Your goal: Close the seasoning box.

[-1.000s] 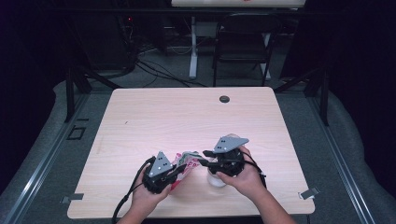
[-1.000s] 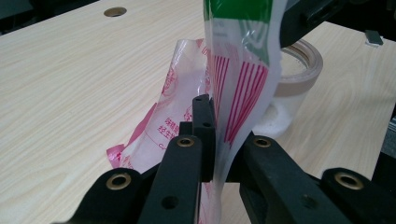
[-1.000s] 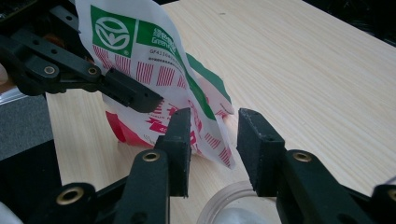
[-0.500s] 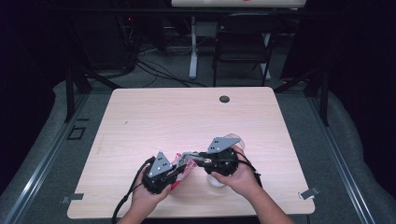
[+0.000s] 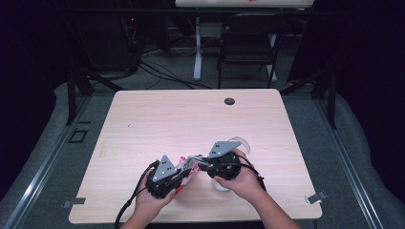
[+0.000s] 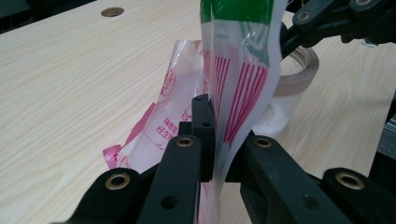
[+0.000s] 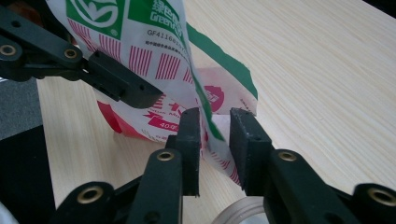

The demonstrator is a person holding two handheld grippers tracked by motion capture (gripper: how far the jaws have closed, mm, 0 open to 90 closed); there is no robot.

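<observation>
Now, near the front edge of the table [image 5: 143, 124], I hold a printed plastic bag [image 6: 238, 60] upright beside an open jar [image 6: 299, 70], the left gripper [image 6: 217, 140] clenched on its lower edge. The right gripper [image 7: 215, 140] has just been closing, its jaws straddling the bag's green-trimmed edge but not yet pinching it. I judge the step goes best if I close squarely on that edge before pulling. The left gripper view shows white powder in the jar; the high view shows both hands close together.
</observation>
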